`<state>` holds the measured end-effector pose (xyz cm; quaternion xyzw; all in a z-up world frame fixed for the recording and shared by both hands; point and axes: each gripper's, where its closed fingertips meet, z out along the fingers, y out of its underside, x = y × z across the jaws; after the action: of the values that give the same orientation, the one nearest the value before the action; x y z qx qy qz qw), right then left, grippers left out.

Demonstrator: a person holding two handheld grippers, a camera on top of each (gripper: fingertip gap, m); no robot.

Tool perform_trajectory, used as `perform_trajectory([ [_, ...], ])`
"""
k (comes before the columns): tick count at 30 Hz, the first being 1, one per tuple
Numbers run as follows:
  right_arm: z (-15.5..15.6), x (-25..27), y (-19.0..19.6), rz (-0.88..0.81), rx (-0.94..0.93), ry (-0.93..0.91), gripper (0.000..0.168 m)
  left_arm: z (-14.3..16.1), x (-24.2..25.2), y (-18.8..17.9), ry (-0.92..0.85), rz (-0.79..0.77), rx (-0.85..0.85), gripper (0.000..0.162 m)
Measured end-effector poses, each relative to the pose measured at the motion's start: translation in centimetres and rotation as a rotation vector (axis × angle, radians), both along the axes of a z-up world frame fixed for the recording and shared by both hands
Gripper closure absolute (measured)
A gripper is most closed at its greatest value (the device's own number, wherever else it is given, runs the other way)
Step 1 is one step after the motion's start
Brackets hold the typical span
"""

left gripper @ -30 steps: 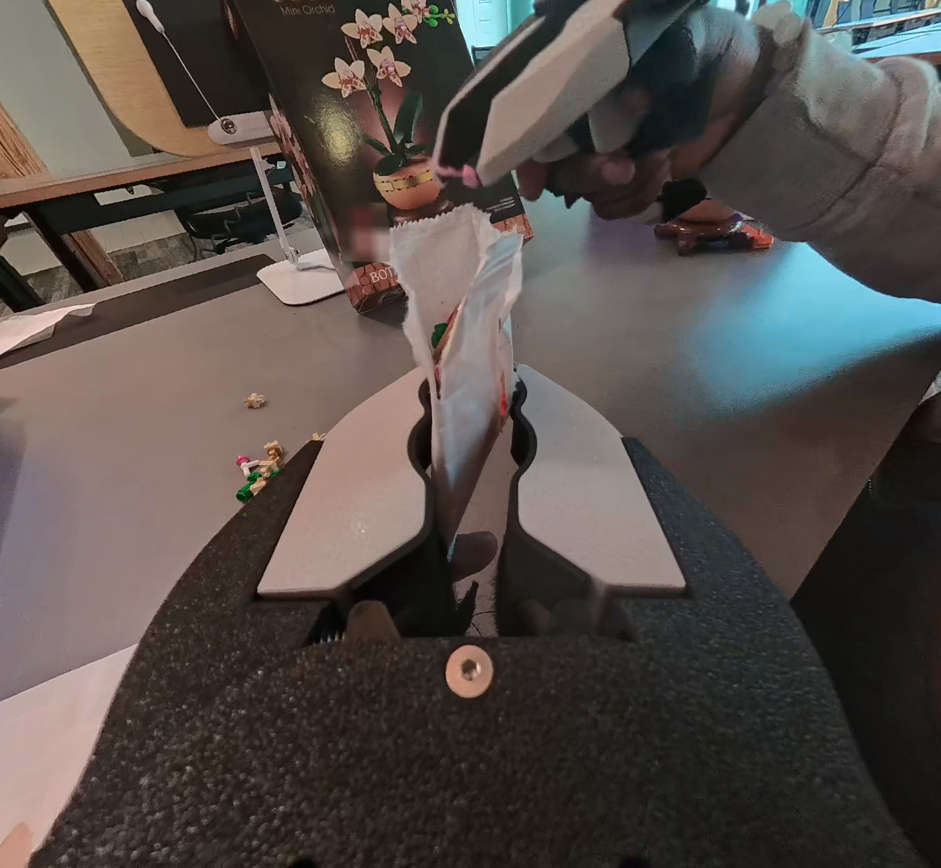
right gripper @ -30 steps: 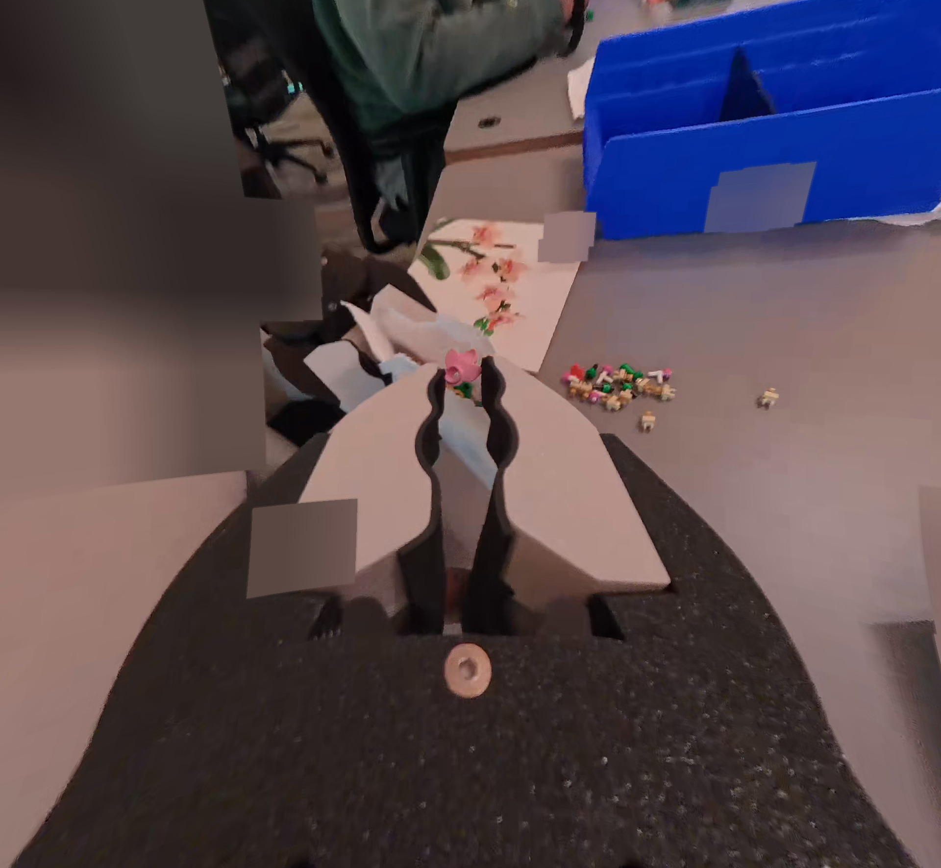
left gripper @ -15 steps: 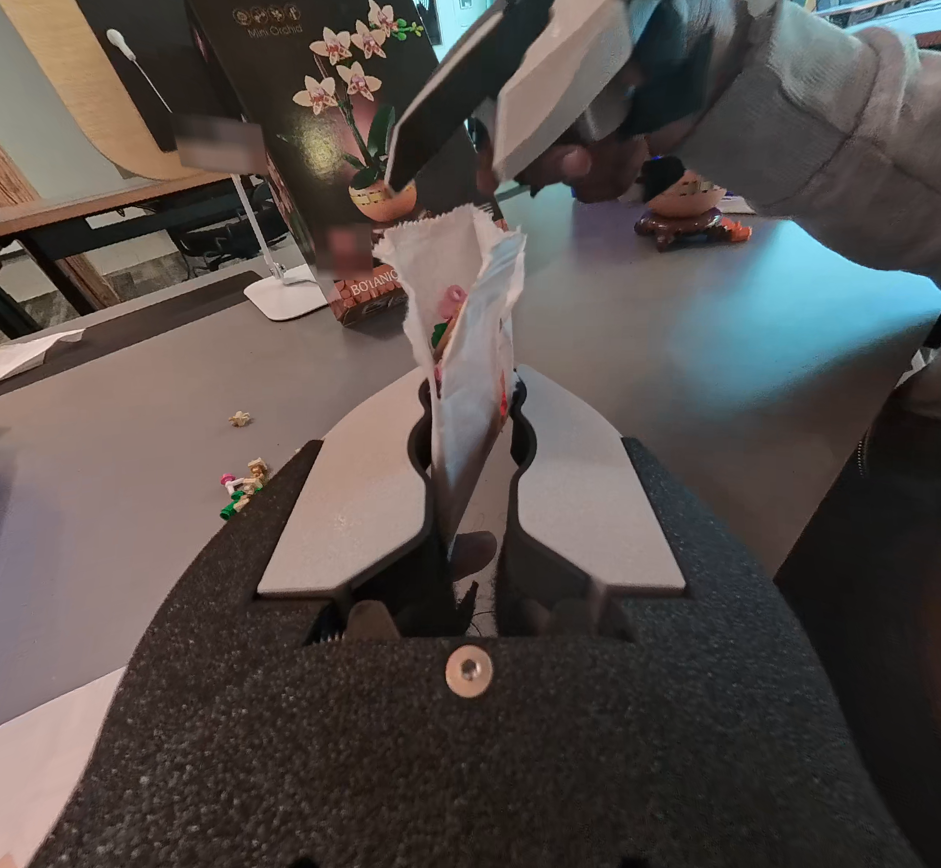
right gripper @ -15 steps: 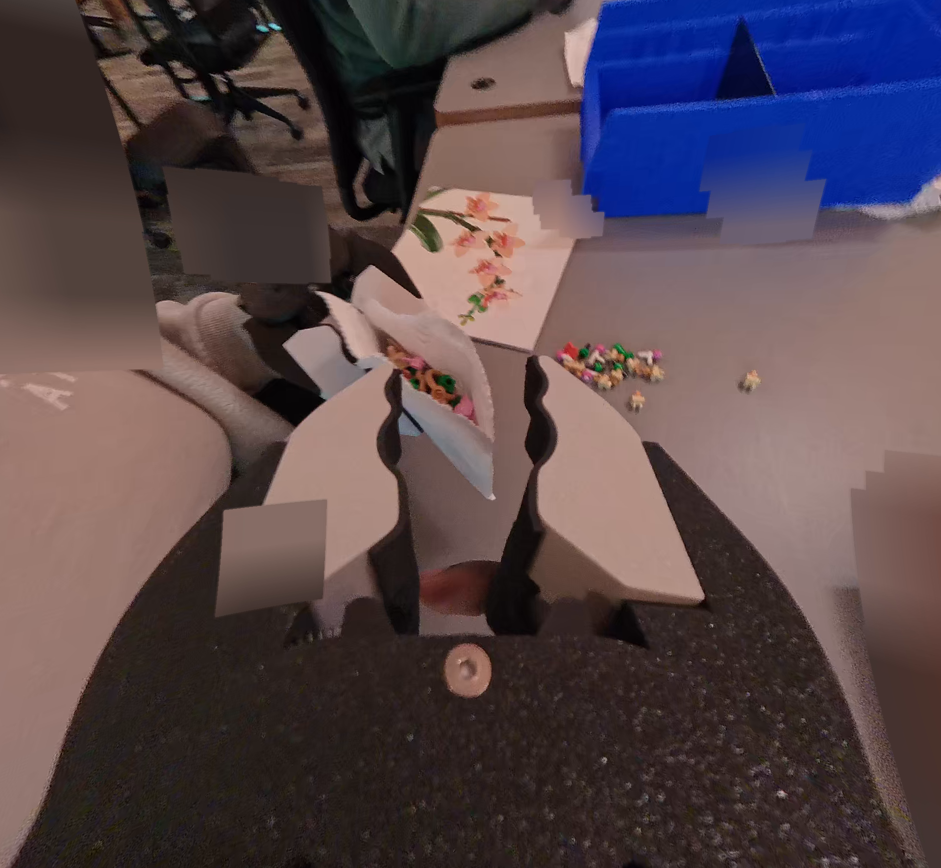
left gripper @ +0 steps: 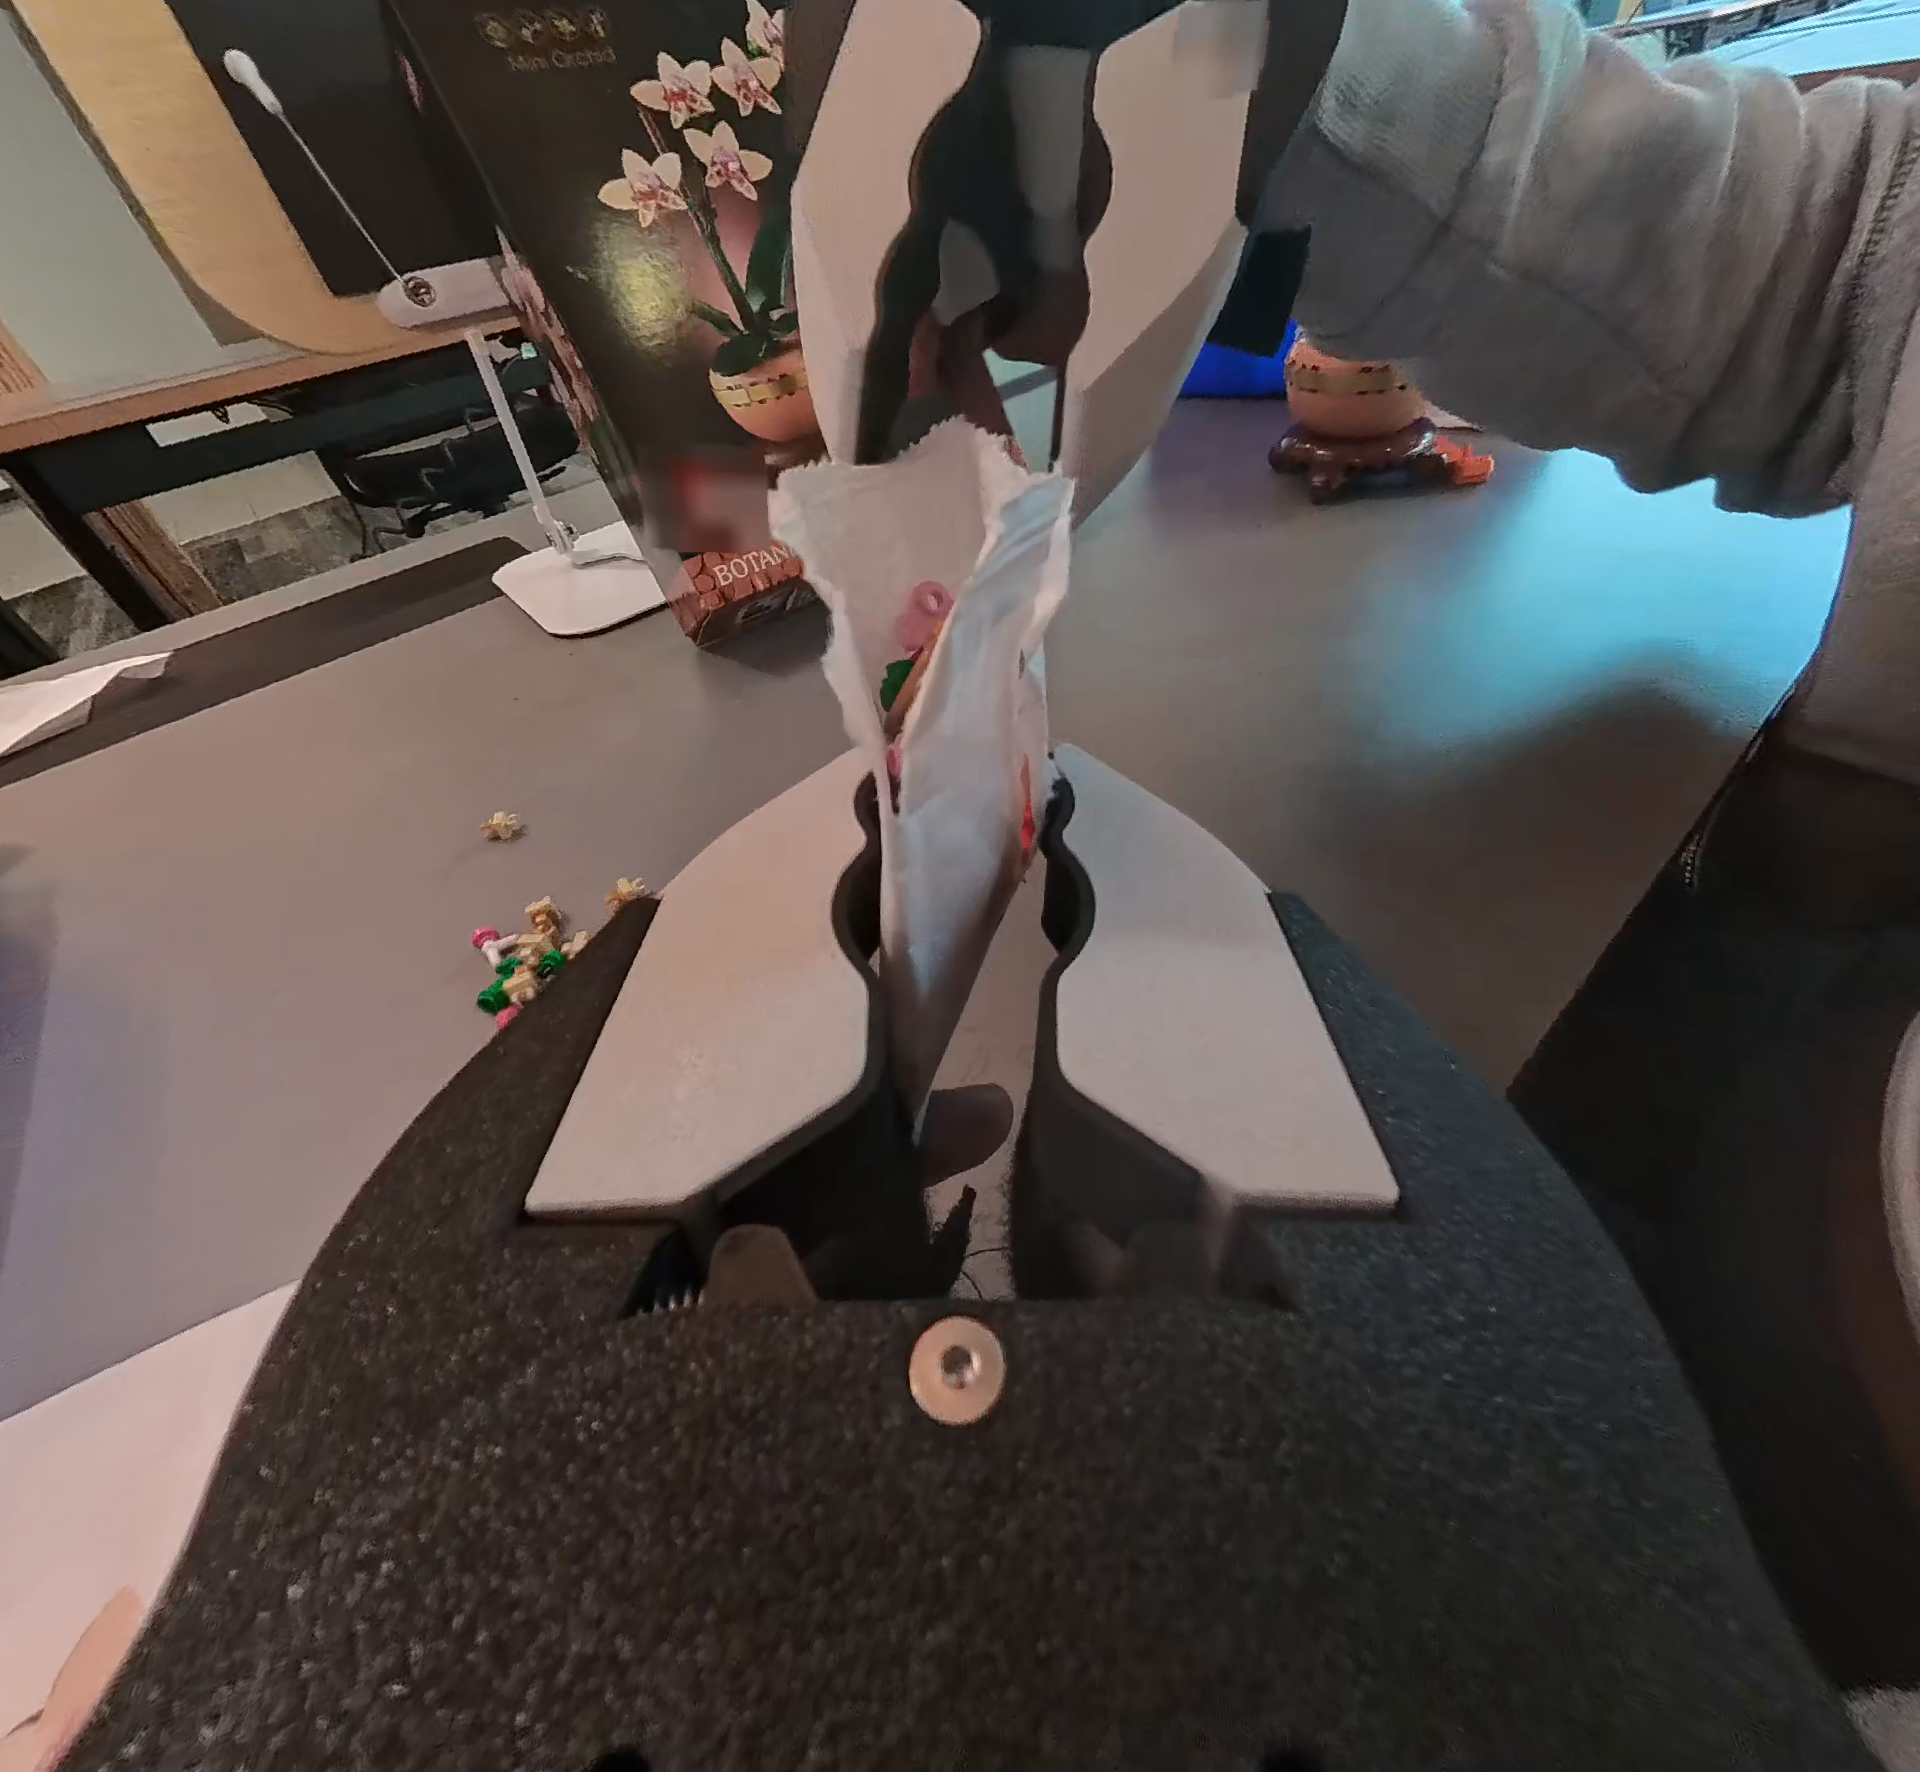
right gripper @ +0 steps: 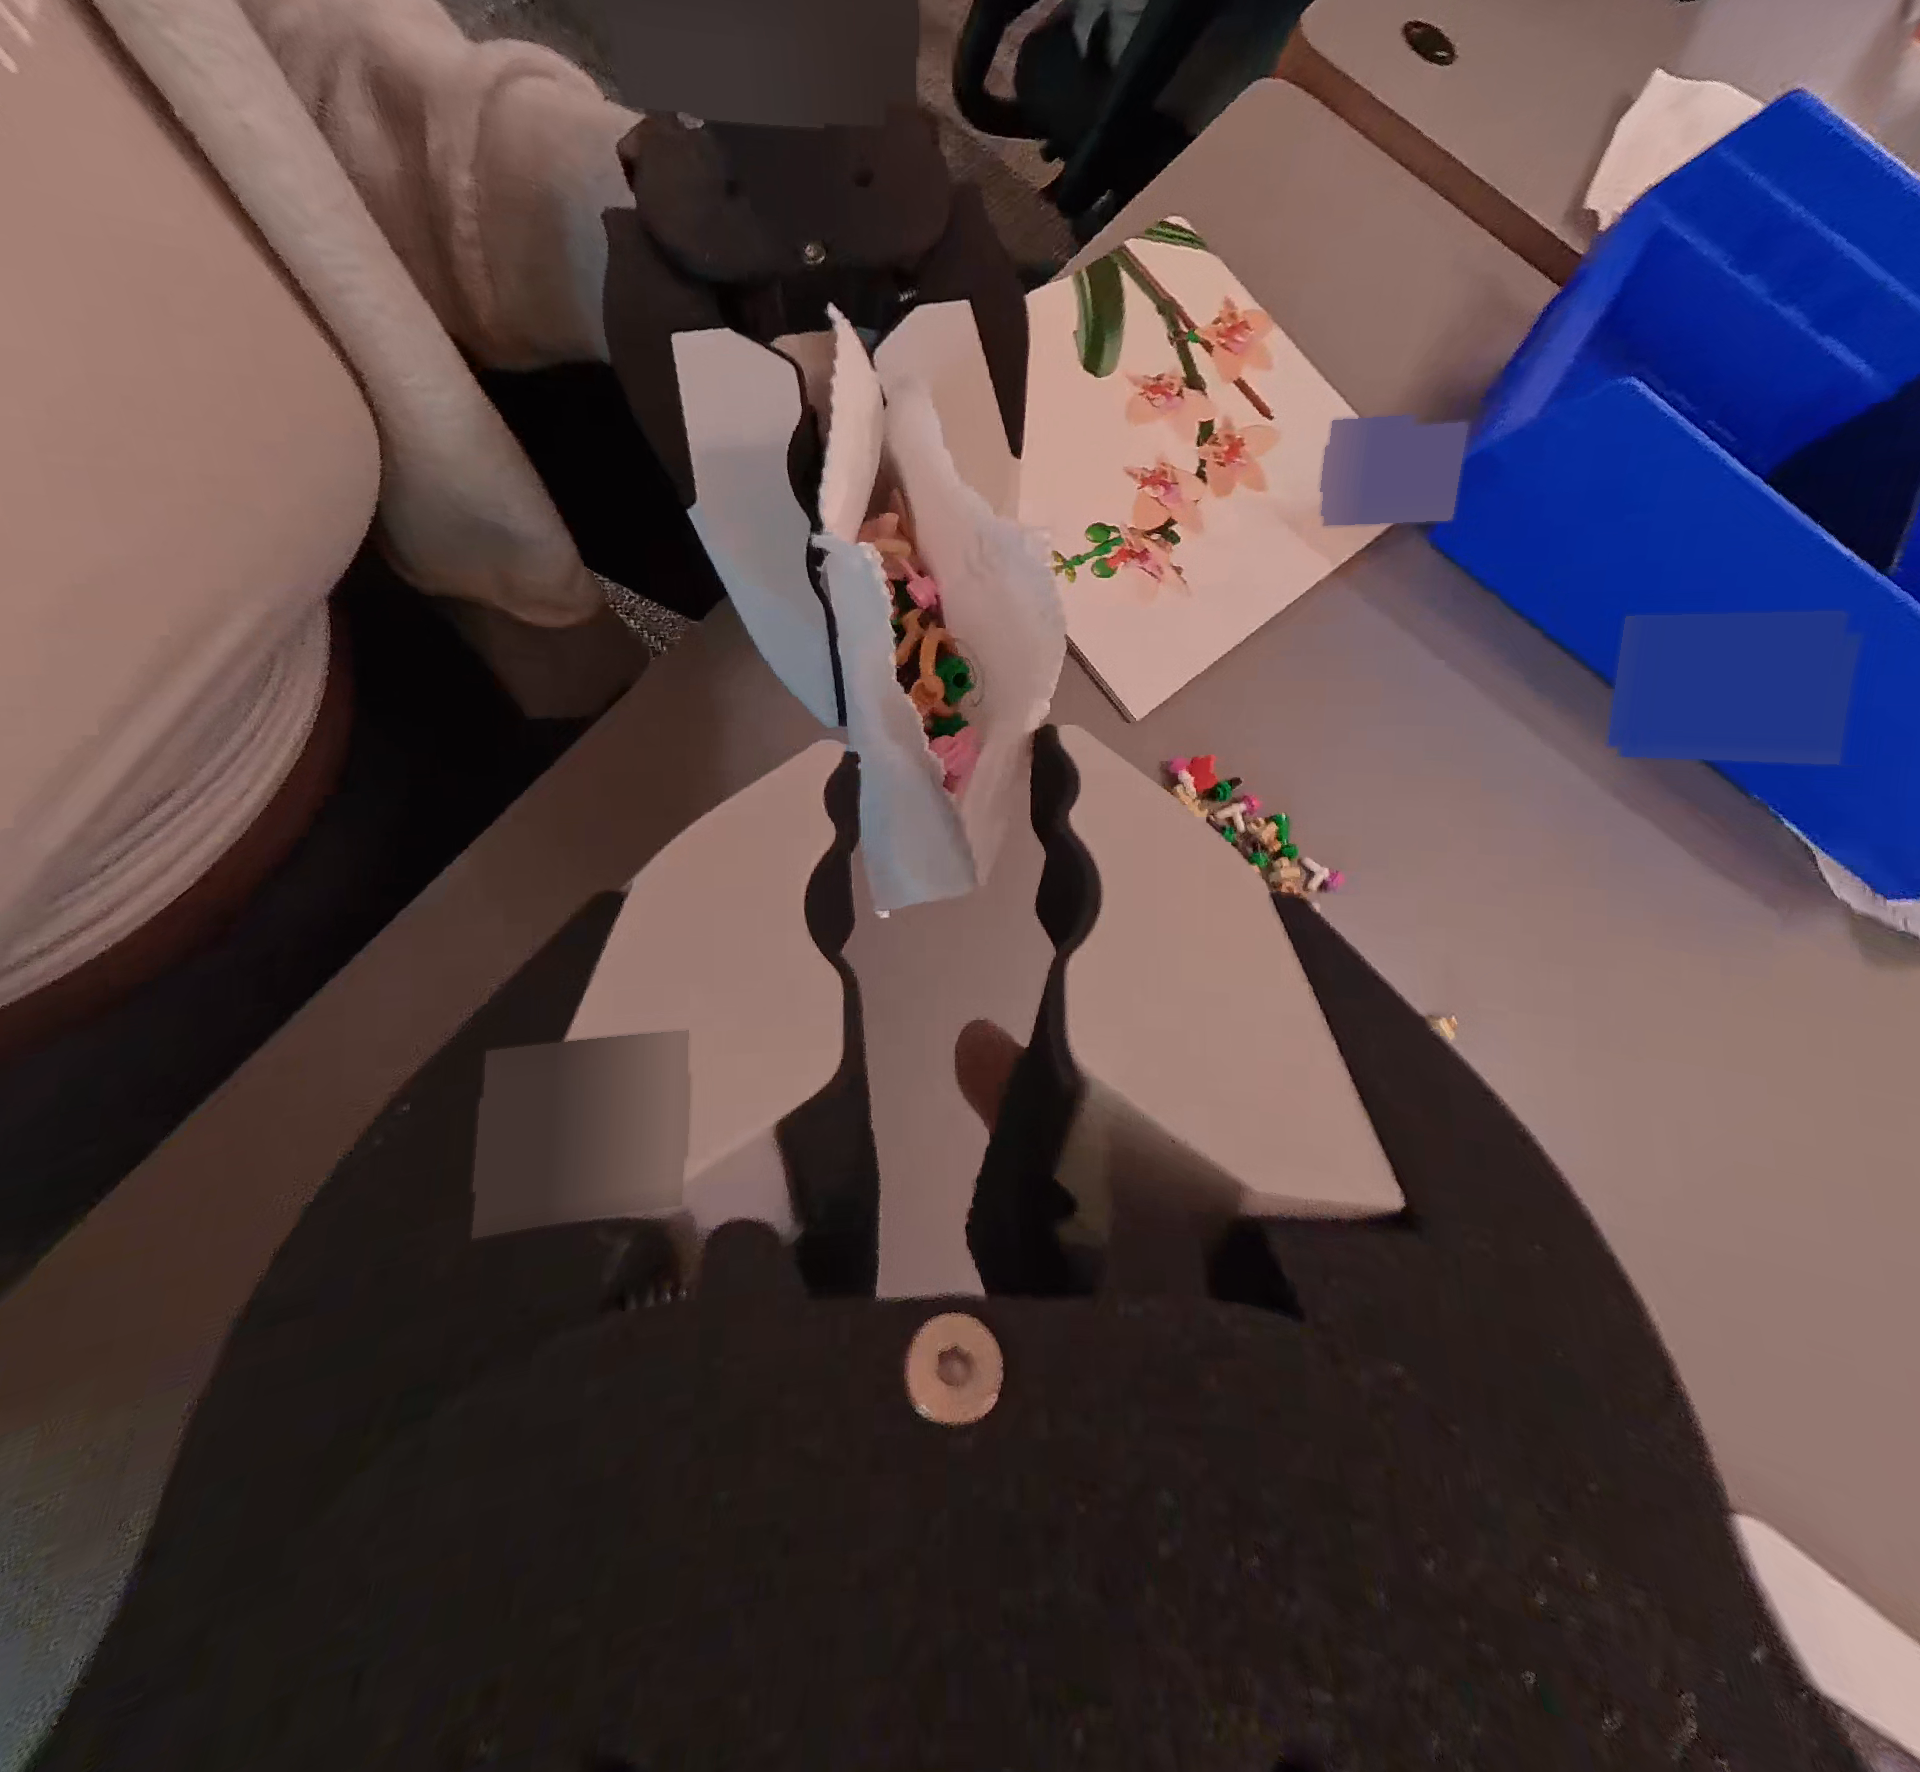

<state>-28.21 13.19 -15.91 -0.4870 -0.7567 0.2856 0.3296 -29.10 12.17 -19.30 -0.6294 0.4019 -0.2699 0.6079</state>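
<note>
A dark box (left gripper: 582, 268) printed with orchids and pale lettering stands on the grey table (left gripper: 1403, 683), loose small bricks (left gripper: 525, 953) lying left of the left gripper (left gripper: 961, 808). Its jaws pinch a white paper bag (left gripper: 935, 642) upright, torn top open on pink and green pieces. From above, the right gripper (left gripper: 966, 465), held by a grey-sleeved arm (left gripper: 1621, 236), points down with jaws spread at the bag's mouth.

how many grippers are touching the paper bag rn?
1. The left gripper is clamped on the paper bag low down. The right gripper is open at the bag's mouth, apparently not gripping; contact there is hard to rule out.
</note>
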Motion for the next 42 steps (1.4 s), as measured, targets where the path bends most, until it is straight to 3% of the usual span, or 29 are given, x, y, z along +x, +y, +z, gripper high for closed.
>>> perform_trajectory([
  [7,-1.1,-1.6,0.3,0.017,0.009,-0.078,0.122,-0.1,-1.4,-0.2,0.029,0.006,0.008,0.136],
  [12,-1.0,-4.1,0.1,0.101,0.035,-0.128,0.161,0.3,-3.3,0.4,0.041,0.045,0.022,0.136],
  [24,2.1,-12.0,4.5,0.035,-0.095,-0.124,0.167,5.1,-13.4,4.3,-0.089,0.263,0.084,0.126],
  [29,2.2,-12.0,7.0,-0.008,-0.099,-0.098,0.167,4.9,-16.7,5.7,-0.071,0.319,0.103,0.122],
  [33,1.5,-10.8,8.6,-0.044,-0.122,-0.108,0.168,3.4,-19.9,7.5,0.081,0.329,0.117,0.117],
  [35,0.9,-10.2,9.2,-0.058,-0.138,-0.111,0.168,2.4,-22.5,9.7,0.188,0.364,0.152,0.122],
  [39,-0.5,-9.0,9.9,-0.083,-0.163,-0.131,0.168,-0.9,-27.4,15.6,0.557,0.434,0.199,0.134],
  [42,-1.2,-8.3,10.1,-0.099,-0.179,-0.143,0.168,-3.2,-28.0,18.7,0.797,0.338,0.199,0.134],
])
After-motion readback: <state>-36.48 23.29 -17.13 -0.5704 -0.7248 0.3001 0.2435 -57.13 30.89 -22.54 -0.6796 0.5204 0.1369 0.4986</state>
